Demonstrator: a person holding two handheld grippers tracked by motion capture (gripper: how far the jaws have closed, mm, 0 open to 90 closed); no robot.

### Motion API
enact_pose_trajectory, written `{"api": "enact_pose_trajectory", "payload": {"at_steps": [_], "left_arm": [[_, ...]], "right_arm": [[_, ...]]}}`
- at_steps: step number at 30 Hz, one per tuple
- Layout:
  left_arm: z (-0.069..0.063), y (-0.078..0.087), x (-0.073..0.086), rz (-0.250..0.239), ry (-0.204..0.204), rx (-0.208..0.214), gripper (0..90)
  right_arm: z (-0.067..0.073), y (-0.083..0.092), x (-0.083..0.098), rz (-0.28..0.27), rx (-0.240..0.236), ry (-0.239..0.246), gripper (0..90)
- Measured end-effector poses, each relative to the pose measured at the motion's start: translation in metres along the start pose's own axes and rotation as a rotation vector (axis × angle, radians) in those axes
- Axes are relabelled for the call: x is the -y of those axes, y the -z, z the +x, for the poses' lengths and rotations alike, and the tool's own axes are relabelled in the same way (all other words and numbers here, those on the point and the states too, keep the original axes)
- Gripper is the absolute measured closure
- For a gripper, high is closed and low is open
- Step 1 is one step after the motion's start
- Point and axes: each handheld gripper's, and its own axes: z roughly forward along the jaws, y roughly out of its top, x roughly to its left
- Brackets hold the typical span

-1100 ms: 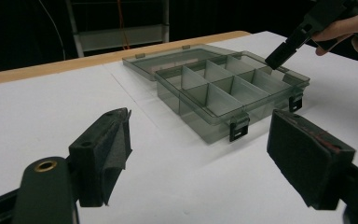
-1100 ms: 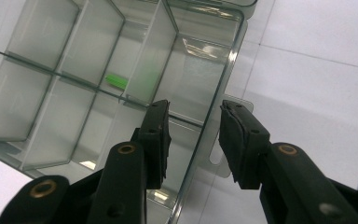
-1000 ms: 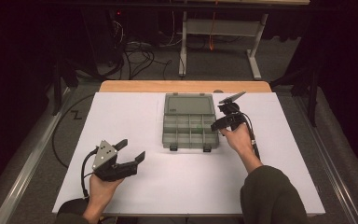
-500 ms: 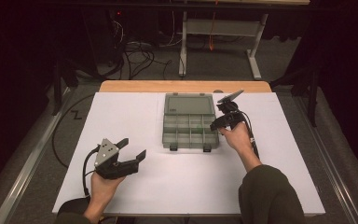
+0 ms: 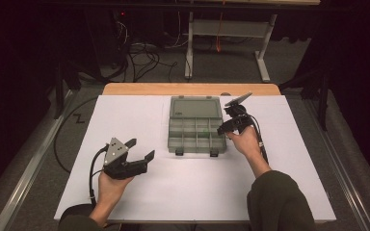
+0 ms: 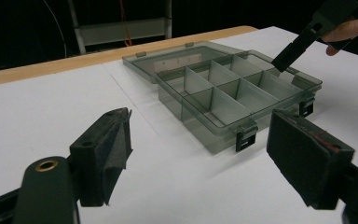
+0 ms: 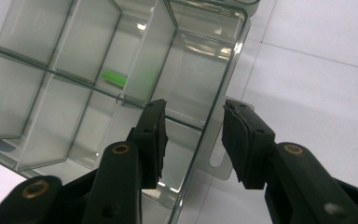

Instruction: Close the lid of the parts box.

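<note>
Dark floor with tangled cables and a metal frame lay beyond the table [image 5: 125, 89], whose wooden far edge showed past a white sheet [image 5: 188, 187] that covered the rest of the top. On that sheet, toward twelve o'clock from the middle, sat a clear smoky compartment box [image 5: 196, 136] with its lid [image 5: 195, 107] thrown open flat at the far side and two dark latches at the near wall. Thin dividers split the tray into small cells, and a small green piece [image 7: 113, 78] lay in one of the cells toward the tray's right end.

At the box's three o'clock edge, the right gripper [image 7: 193, 135] hung over the rim, held by the right hand [image 5: 243, 142]. Its jaws stood part-way apart and straddled the tray's side wall, one pad inside the end cell and one outside above the side tab; neither pad pressed on the plastic. Those jaws had just been opening a little, with that wall between them.

Down at about eight o'clock from the box and well apart from it, the left gripper [image 5: 137, 151] rested low over the sheet in the left hand [image 5: 110, 185], pointed toward the box. Its jaws stood wide apart with nothing between them.
</note>
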Motion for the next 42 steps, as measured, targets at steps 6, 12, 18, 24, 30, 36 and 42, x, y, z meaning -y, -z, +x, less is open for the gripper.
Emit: {"api": "enact_pose_trajectory", "payload": {"at_steps": [6,12,18,24,30,36,42], "left_arm": [[0.001,-0.007,-0.005,-0.002,-0.001,0.002,22.5],[0.001,-0.017,-0.009,-0.001,-0.002,0.010,22.7],[0.001,-0.029,-0.015,0.010,-0.010,0.011,22.8],[0.001,-0.041,-0.018,0.020,-0.007,0.013,22.9],[0.003,-0.049,-0.020,0.021,0.012,0.016,23.2],[0.004,-0.055,-0.023,0.021,0.019,0.014,23.6],[0.006,-0.063,-0.027,0.031,0.021,0.011,23.6]], "right_arm": [[0.000,0.000,0.001,-0.004,0.001,-0.004,61.4],[0.001,0.000,0.001,-0.004,0.003,0.000,61.5],[0.001,0.000,0.001,-0.004,0.003,0.003,61.5],[0.001,0.000,0.001,-0.005,0.003,0.004,61.5],[0.001,0.000,0.001,-0.006,0.004,0.003,61.5],[0.001,0.000,0.002,-0.006,0.006,0.002,61.5],[0.002,0.000,0.001,-0.006,0.006,0.003,61.5]]}}
